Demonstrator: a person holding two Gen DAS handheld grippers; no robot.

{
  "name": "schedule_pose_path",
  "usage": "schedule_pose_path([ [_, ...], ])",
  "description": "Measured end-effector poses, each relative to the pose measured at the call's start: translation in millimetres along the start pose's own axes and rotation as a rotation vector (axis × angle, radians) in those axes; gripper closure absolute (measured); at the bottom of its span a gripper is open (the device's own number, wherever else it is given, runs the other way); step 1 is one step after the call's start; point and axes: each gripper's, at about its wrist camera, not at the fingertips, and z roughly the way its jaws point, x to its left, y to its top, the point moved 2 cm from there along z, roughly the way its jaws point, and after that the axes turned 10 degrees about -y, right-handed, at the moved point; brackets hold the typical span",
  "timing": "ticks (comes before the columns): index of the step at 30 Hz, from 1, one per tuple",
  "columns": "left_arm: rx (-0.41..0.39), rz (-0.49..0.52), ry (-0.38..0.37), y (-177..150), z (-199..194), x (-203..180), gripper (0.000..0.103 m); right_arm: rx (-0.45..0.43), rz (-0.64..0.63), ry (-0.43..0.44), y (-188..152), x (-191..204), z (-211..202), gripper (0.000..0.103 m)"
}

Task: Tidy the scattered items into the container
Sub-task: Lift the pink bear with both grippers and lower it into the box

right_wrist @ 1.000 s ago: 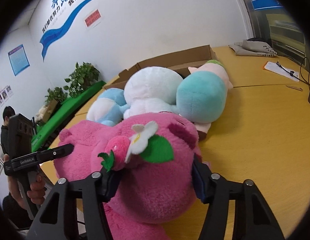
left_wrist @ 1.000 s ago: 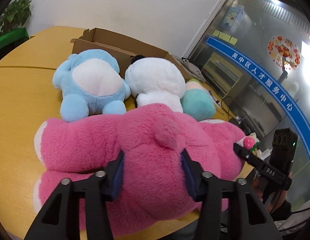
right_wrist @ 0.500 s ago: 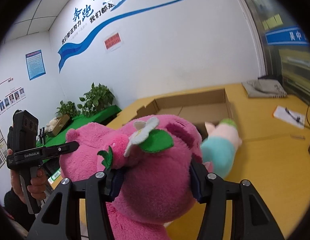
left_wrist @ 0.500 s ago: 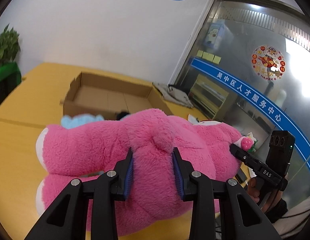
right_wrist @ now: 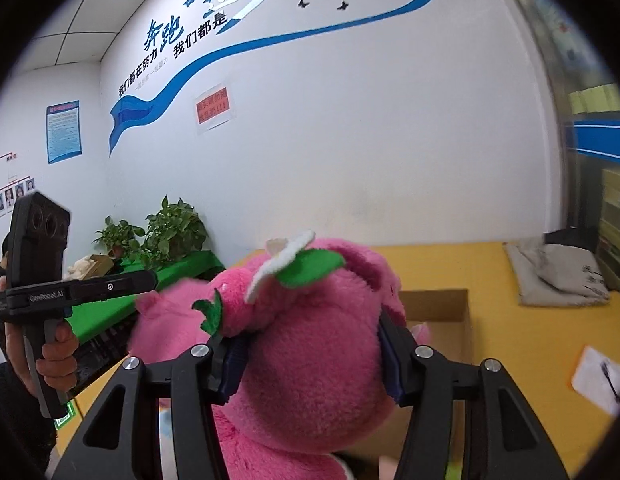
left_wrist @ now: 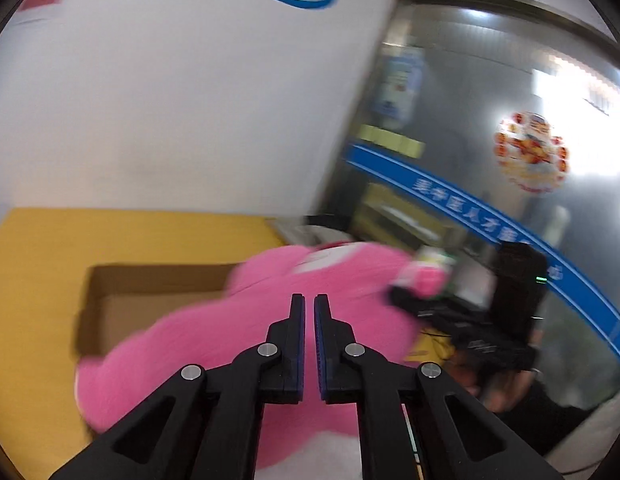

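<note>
Looking into the open brown cardboard box (left_wrist: 158,300) at the left of the left wrist view, we see only bare cardboard floor in the part that shows; the rest is hidden behind the big pink plush bear (left_wrist: 238,344), which hangs in front of and above it. In the right wrist view the same box (right_wrist: 441,312) shows at centre right behind the bear (right_wrist: 310,360), and we cannot tell what is in it.

We count one box, one pink bear, two claws. The left claw (left_wrist: 308,344) has just been closing and its blue pads now stand nearly together; nothing is visibly pinched between them, with pink fur just beyond the tips. The right claw (right_wrist: 310,364) stands at a middling width, its pads pressed into both sides of the bear's head, holding it up over the yellow table (right_wrist: 521,344).

One grey folded cloth (right_wrist: 557,276) lies at the right on the table, and one white paper (right_wrist: 601,376) at the lower right.
</note>
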Motion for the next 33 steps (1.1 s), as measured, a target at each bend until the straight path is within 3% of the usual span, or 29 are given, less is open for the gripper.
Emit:
schedule_pose_path([
  [2, 0.039, 0.052, 0.056, 16.0, 31.7, 15.4, 0.099, 0.007, -0.044, -0.049, 7.4, 2.5, 38.4, 0.052],
  [3, 0.047, 0.022, 0.062, 20.6, 44.3, 31.2, 0.099, 0.02, -0.067, -0.097, 6.9, 0.8, 58.3, 0.054],
  [5, 0.065, -0.082, 0.058, 17.3, 59.7, 67.1, 0.098, 0.119, -0.016, -0.133, -2.9, -20.3, 100.6, 0.056],
  [7, 0.111, -0.124, 0.106, 0.7, 71.5, 97.3, 0.097, 0.243, 0.037, -0.174, -23.9, -48.5, 133.6, 0.059],
  [9, 0.201, -0.175, 0.175, -23.3, 85.7, 130.4, 0.087, 0.311, 0.028, -0.19, -43.0, -62.8, 147.9, 0.079],
  [10, 0.255, -0.225, 0.199, -36.4, 92.9, 147.8, 0.067, 0.345, 0.029, -0.171, -51.0, -67.4, 153.5, 0.091],
  [11, 0.3, -0.274, 0.214, -48.8, 99.0, 161.9, 0.048, 0.378, 0.032, -0.134, -56.6, -67.6, 157.2, 0.095],
  [12, 0.327, -0.313, 0.214, -59.6, 102.5, 171.1, 0.041, 0.412, 0.022, -0.11, -61.7, -65.4, 160.0, 0.095],
  [13, 0.348, -0.353, 0.203, -69.4, 104.6, 181.4, 0.036, 0.45, 0.003, -0.08, -67.1, -62.0, 162.8, 0.092],
  [15, 0.361, -0.423, 0.176, -75.7, 105.4, 194.0, 0.031, 0.49, -0.027, -0.035, -74.2, -58.9, 164.5, 0.058],
  [16, 0.366, -0.455, 0.157, -77.7, 103.6, 195.3, 0.021, 0.494, -0.038, -0.021, -75.1, -61.2, 165.1, 0.051],
  [18, 0.371, -0.464, 0.134, -75.9, 100.2, 194.0, 0.019, 0.501, -0.062, -0.003, -71.6, -59.9, 161.0, 0.038],
  [20, 0.384, -0.426, 0.102, -71.3, 93.6, 179.9, 0.018, 0.476, -0.08, -0.028, -65.7, -60.3, 149.1, 0.033],
  [21, 0.394, -0.417, 0.086, -69.7, 90.9, 173.3, 0.015, 0.449, -0.095, -0.045, -60.1, -59.2, 139.6, 0.023],
  [23, 0.43, -0.401, 0.054, -69.5, 89.1, 158.8, 0.0, 0.397, -0.138, -0.085, -48.5, -61.7, 122.1, 0.019],
  [26, 0.541, -0.398, 0.054, -81.2, 99.1, 145.1, 0.0, 0.395, -0.137, -0.133, -44.5, -79.8, 116.4, 0.017],
  [30, 0.655, -0.446, 0.04, -102.8, 117.4, 142.4, 0.0, 0.594, -0.037, -0.071, -74.6, -106.4, 157.8, 0.015],
  [33, 0.665, -0.477, 0.059, -106.9, 120.6, 143.4, 0.001, 0.675, 0.008, -0.004, -98.8, -107.8, 185.5, 0.009],
])
